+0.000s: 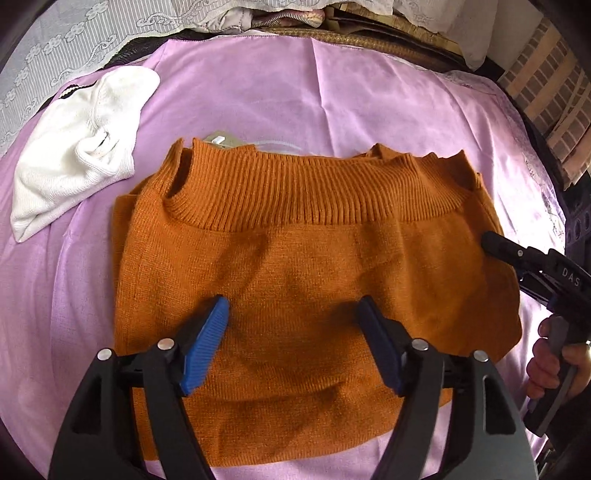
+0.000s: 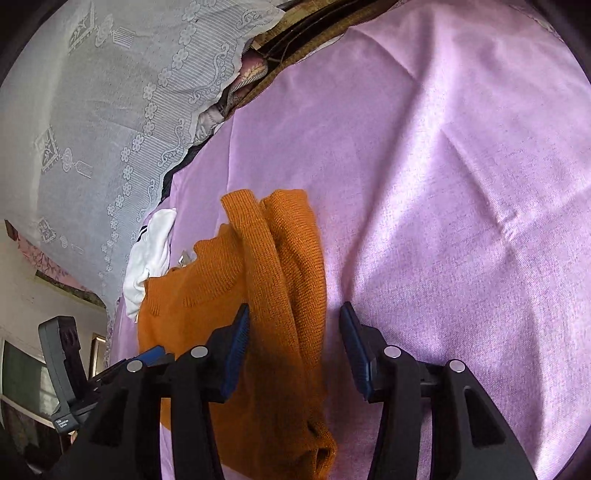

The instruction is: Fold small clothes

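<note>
An orange knit sweater (image 1: pixel 303 266) lies folded into a rough rectangle on the purple sheet (image 1: pixel 277 92), its ribbed band across the top. My left gripper (image 1: pixel 291 310) is open and hovers over the sweater's near half, holding nothing. My right gripper (image 2: pixel 293 317) is open at the sweater's right edge (image 2: pixel 288 295), with one blue pad (image 2: pixel 236 354) over the knit and the other over the sheet (image 2: pixel 461 221). It also shows in the left wrist view (image 1: pixel 495 242) at the right side of the sweater. A folded white garment (image 1: pixel 81 147) lies to the far left.
A lace-covered pillow (image 1: pixel 74 48) and bedding (image 1: pixel 288 16) lie beyond the sheet at the back. A brick wall (image 1: pixel 546 85) stands at the far right. A clear hanger with a tag (image 1: pixel 221 141) peeks out behind the sweater's top edge.
</note>
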Demonstrator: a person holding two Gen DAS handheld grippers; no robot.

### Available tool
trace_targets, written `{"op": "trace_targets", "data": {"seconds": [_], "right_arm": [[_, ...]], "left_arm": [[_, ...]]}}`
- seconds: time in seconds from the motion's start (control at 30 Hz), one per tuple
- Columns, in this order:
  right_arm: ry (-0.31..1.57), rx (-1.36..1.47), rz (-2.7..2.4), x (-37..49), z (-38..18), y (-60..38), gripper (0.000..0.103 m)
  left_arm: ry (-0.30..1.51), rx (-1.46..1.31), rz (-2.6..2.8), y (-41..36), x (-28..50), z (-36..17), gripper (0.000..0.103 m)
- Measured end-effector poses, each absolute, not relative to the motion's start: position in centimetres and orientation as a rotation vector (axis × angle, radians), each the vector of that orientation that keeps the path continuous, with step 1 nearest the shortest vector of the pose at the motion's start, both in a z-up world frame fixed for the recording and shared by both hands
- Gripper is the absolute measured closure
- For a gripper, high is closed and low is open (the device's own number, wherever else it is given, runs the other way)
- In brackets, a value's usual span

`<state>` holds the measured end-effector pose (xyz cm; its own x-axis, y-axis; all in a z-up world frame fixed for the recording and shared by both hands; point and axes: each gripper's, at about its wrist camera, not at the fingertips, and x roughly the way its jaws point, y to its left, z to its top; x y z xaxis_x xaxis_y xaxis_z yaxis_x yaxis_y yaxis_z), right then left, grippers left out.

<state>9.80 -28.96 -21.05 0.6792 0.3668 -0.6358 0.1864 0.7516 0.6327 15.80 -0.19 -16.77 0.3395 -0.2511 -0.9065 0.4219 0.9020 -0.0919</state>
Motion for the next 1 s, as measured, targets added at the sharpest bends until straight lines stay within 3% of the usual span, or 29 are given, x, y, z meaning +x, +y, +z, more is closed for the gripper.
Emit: {"op": "trace_targets", "data": {"seconds": [0.27, 0.33, 0.37, 0.47, 0.63, 1.0], "right_arm": [[0.873, 0.719, 0.138, 9.9, -20.9, -28.5, 0.053], [0.887, 0.719, 0.128, 10.0, -20.8, -28.4, 0.063], [0.906, 0.733, 0.138, 10.1, -20.9, -28.2, 0.08], [0.904, 0.722, 0.118, 9.9, -20.2, -27.8, 0.087], [0.893, 0.701, 0.091, 9.4, -17.7, -26.7, 0.088], [0.885, 0.676, 0.084, 10.7, -11.5, -20.2, 0.088]], "left_arm": [[1.078, 0.239, -0.474, -2.7, 14.2, -15.0, 0.031], [1.1, 0.279, -0.456, -3.3, 14.5, -16.5, 0.027], [1.089, 0.288, -0.447, -3.4, 14.6, -16.9, 0.021], [1.083, 0.294, -0.409, -3.2, 14.6, -16.8, 0.016], [1.038, 0.236, -0.37, 0.1, 14.0, -14.2, 0.018], [1.094, 0.121, -0.285, 6.7, 15.1, -15.6, 0.019]]}}
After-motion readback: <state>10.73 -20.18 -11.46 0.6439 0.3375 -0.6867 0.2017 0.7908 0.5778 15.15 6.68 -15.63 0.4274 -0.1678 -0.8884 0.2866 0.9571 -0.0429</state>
